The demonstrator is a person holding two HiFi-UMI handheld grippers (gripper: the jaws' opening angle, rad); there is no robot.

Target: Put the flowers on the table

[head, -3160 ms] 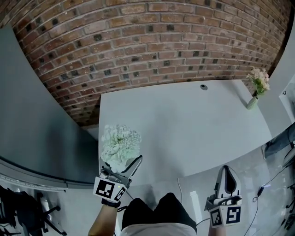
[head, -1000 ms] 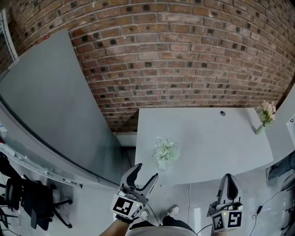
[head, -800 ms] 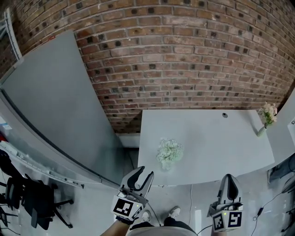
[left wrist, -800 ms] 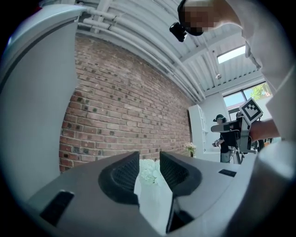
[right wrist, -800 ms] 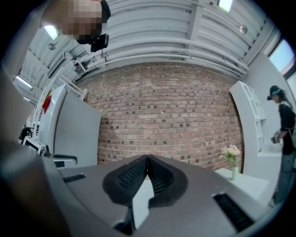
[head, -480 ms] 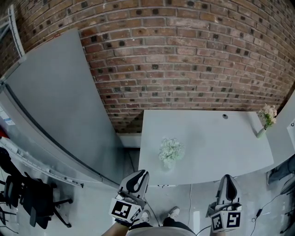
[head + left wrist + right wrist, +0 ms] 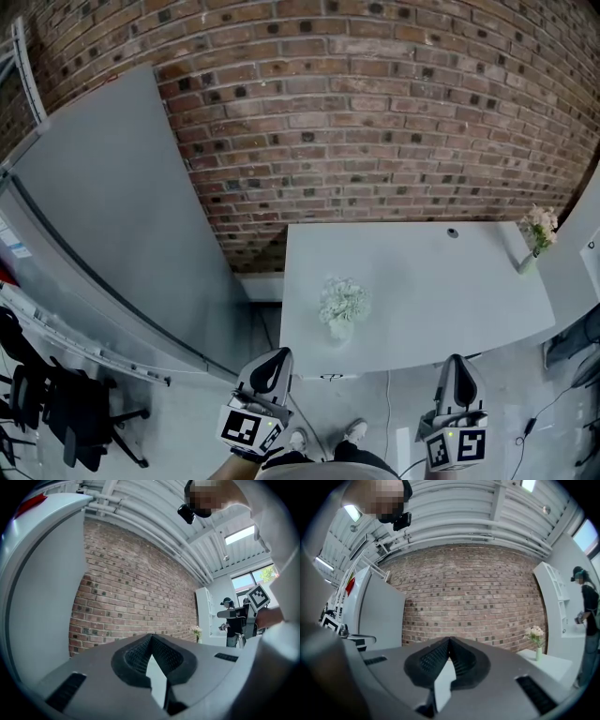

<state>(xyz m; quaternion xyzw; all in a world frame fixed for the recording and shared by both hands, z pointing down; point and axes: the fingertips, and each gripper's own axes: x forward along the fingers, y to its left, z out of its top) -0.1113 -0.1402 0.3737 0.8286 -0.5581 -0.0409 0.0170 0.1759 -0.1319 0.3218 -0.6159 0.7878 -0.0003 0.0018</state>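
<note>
A bunch of pale green-white flowers point(image 7: 343, 301) in a small vase stands on the white table point(image 7: 441, 291), near its front left corner. My left gripper point(image 7: 272, 361) hangs below the table's front edge, apart from the flowers, shut and empty. In the left gripper view the left gripper point(image 7: 151, 637) has its jaws pressed together at the tips with nothing between them. My right gripper point(image 7: 457, 367) is held low at the front right, also shut and empty. The right gripper view shows the right gripper point(image 7: 449, 640) pointing at the brick wall point(image 7: 473, 602).
A second small vase of pinkish flowers point(image 7: 537, 230) stands at the table's far right corner, also seen as the pinkish flowers point(image 7: 536, 634). A large grey panel point(image 7: 103, 216) leans at the left. An office chair point(image 7: 66, 412) is at the lower left. Another person point(image 7: 587, 616) stands at the right.
My left gripper let go of the flowers on the table, drew back below the table's edge, and its jaws came together. The right gripper barely moved.
</note>
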